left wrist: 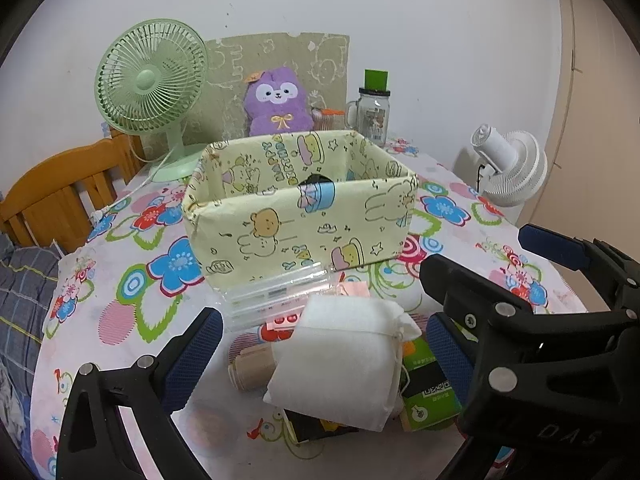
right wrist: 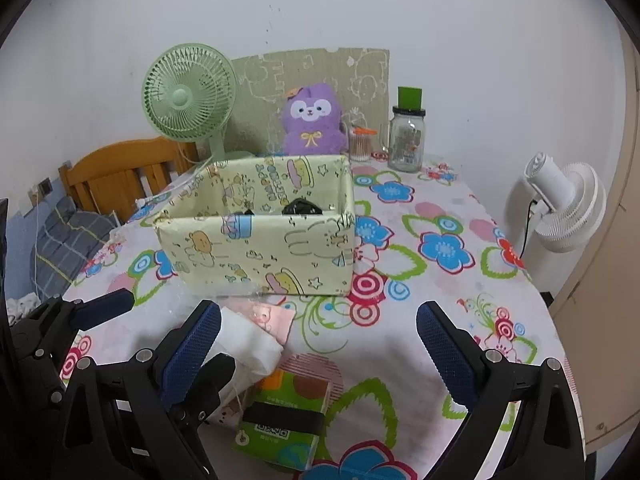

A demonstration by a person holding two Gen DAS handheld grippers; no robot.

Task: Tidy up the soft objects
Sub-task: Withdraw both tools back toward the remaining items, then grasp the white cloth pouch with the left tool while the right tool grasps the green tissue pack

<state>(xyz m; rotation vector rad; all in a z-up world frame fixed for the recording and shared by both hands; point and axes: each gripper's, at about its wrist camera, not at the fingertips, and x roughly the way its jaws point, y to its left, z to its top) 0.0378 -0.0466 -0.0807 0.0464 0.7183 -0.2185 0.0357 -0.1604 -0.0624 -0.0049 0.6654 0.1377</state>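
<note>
A yellow fabric storage box [left wrist: 300,236] with cartoon prints stands mid-table, something dark inside; it also shows in the right wrist view [right wrist: 260,248]. In front of it lies a pile: a white drawstring pouch [left wrist: 340,364], a clear plastic pack [left wrist: 276,292], a beige roll [left wrist: 252,372] and a green tissue pack [left wrist: 428,396]. My left gripper [left wrist: 320,356] is open, its fingers either side of the pouch. My right gripper [right wrist: 320,356] is open and empty above the green tissue pack [right wrist: 288,412], just right of the left gripper [right wrist: 100,308]. The pouch [right wrist: 248,340] lies at its left finger.
A purple plush toy [left wrist: 278,104], a green desk fan [left wrist: 152,80], a glass jar with a green lid [left wrist: 374,114] and a cup of sticks [right wrist: 360,144] stand along the wall. A white fan [left wrist: 508,168] is at the right edge. A wooden chair [left wrist: 60,192] is left.
</note>
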